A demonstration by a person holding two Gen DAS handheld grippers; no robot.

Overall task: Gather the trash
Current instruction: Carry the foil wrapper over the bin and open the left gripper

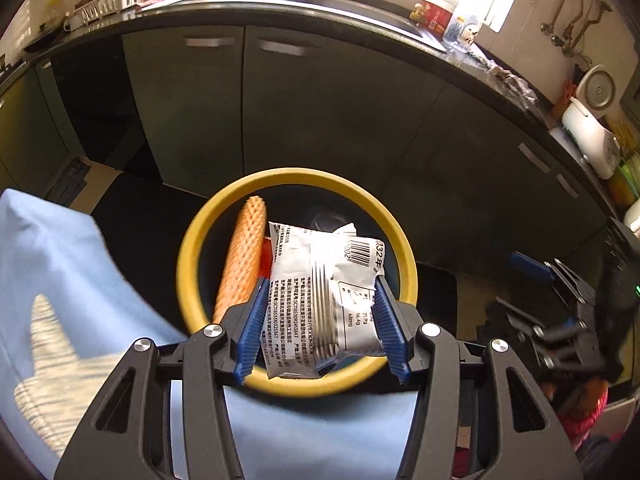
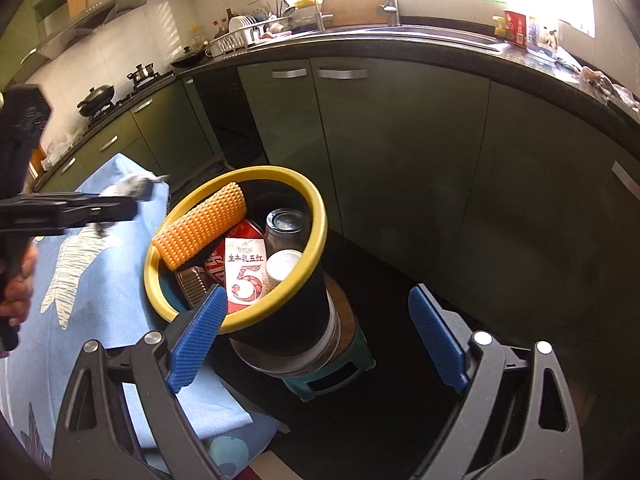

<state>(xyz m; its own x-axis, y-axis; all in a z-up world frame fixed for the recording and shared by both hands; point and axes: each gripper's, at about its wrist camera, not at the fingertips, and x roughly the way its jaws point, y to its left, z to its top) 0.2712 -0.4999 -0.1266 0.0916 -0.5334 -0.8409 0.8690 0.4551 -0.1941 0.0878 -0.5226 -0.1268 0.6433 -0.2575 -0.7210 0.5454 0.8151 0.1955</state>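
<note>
My left gripper (image 1: 320,292) is shut on a white snack wrapper (image 1: 320,280) with black print and a barcode, and holds it over the mouth of the black bin with a yellow rim (image 1: 188,256). An orange foam net (image 1: 242,256) leans inside the bin. In the right wrist view the bin's yellow rim (image 2: 316,200) shows with the foam net (image 2: 200,226), a red and white carton (image 2: 246,272), a white cup (image 2: 282,266) and a dark jar (image 2: 286,224) in it. My right gripper (image 2: 318,340) stands open and empty, just in front of the bin. The left gripper (image 2: 120,206) appears blurred at the left.
The bin stands on a teal stool (image 2: 324,376) beside a table with a light blue cloth (image 2: 100,292). Dark green cabinets (image 2: 400,152) under a black counter (image 2: 440,50) close the space behind. A person's hand (image 2: 18,280) is at the left edge.
</note>
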